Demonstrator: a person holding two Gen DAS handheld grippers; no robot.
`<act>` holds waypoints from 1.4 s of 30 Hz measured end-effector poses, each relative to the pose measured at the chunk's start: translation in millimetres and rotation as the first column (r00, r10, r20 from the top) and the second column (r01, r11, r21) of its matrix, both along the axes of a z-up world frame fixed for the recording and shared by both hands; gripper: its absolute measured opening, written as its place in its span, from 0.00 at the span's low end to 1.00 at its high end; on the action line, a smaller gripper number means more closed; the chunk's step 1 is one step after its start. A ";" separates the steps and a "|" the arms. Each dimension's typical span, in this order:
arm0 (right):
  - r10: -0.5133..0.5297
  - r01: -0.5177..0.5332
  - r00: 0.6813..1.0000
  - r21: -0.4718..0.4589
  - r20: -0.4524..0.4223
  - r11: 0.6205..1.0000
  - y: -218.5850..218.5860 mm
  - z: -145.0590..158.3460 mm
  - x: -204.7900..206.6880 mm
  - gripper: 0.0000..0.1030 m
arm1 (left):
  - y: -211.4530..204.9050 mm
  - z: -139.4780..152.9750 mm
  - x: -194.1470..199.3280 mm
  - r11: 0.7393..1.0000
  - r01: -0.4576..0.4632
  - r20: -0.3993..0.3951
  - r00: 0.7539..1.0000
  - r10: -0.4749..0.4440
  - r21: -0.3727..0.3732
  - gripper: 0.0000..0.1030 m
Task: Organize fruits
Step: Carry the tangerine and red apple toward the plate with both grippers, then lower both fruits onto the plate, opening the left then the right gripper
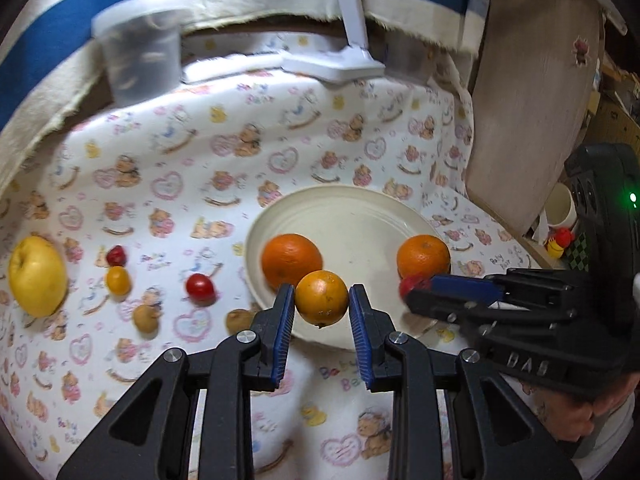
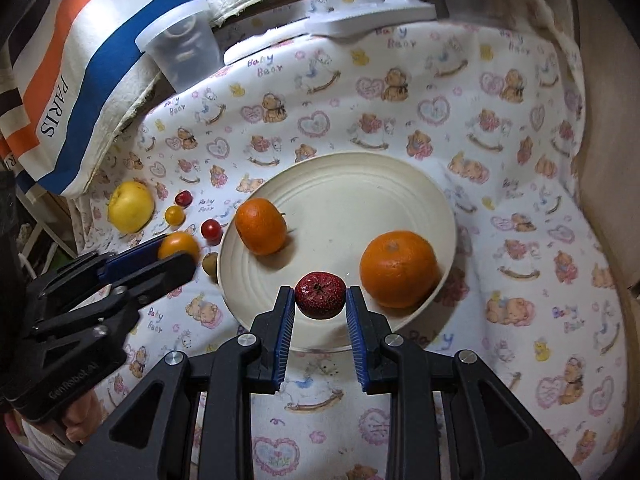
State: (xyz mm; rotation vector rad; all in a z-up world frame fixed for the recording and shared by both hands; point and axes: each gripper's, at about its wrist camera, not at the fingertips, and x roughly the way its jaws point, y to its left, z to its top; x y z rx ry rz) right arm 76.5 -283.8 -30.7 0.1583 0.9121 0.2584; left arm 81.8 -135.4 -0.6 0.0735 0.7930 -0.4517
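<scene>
- Left gripper (image 1: 322, 300): jaws clamped on a small orange fruit (image 1: 322, 298), blue pads on its two flanks (a side pinch, prob. so the round skin can't roll out). Fruit hangs clear of the surface, over the near-left rim of the plate (image 1: 360, 216).
- Right gripper (image 2: 320, 295): jaws clamped on a red speckled fruit (image 2: 320, 294), pads either side at its widest part. It hovers over the plate's near edge, apart from the dish below as far as I can tell.
- Both grippers tilt downward toward the plate, i.e. both loads look bound for it; judging by the task, the plate is the collecting spot.
- On the plate already: one orange (image 2: 261, 226) at the left side, a bigger orange (image 2: 398, 269) at the right, well apart. The gap between them at the near edge is where the red fruit could go w/o bumping either.
- Left of the plate, loose on the bear-print cloth (image 2: 520, 208): a yellow apple (image 2: 131, 207) farthest out, then a small dark-red fruit (image 2: 184, 198), a small yellow one (image 2: 175, 215), a red cherry-tomato-like one (image 2: 211, 229) and two brownish ones (image 1: 146, 317) nearest the rim. These seem not yet sorted.
- Beyond the plate: a clear plastic cup (image 2: 182, 50) at the cloth's far edge, not involved so far.
</scene>
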 end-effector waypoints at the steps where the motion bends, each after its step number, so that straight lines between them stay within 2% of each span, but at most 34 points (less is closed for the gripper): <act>1: 0.002 -0.002 1.000 -0.009 -0.001 1.000 2.0 -2.2 0.6 0.27 | -2.4 -3.7 2.4 1.000 0.005 -0.009 1.000 -0.005 0.005 0.26; 5: 0.018 -0.018 1.000 -0.032 -0.011 0.999 6.7 -11.5 3.3 0.27 | -6.3 -17.3 13.0 1.000 -0.005 -0.038 0.999 0.006 0.012 0.26; 8: 0.024 -0.023 1.000 -0.042 0.004 0.999 8.8 -11.1 3.5 0.27 | -6.1 -21.3 11.6 1.000 -0.012 -0.018 1.000 0.013 0.005 0.26; 12: 0.034 -0.035 0.999 -0.049 -0.003 0.998 11.4 -12.5 4.2 0.27 | -11.7 -26.4 8.2 0.999 -0.001 0.003 1.000 0.001 0.047 0.26; 17: 0.031 -0.030 0.999 -0.039 0.012 0.999 8.9 -8.7 0.9 0.27 | -9.7 -31.1 12.2 0.999 -0.013 -0.004 1.000 0.013 0.046 0.26; 23: 0.023 -0.023 1.000 -0.043 0.001 0.999 7.4 -9.9 2.4 0.27 | -1.1 -32.4 19.1 1.000 -0.022 -0.044 0.999 0.022 0.006 0.26; 42: -0.008 0.008 1.000 -0.018 0.028 1.000 -4.0 -0.9 -3.8 0.27 | -5.1 -33.8 14.3 0.999 -0.003 -0.010 1.000 0.004 0.044 0.26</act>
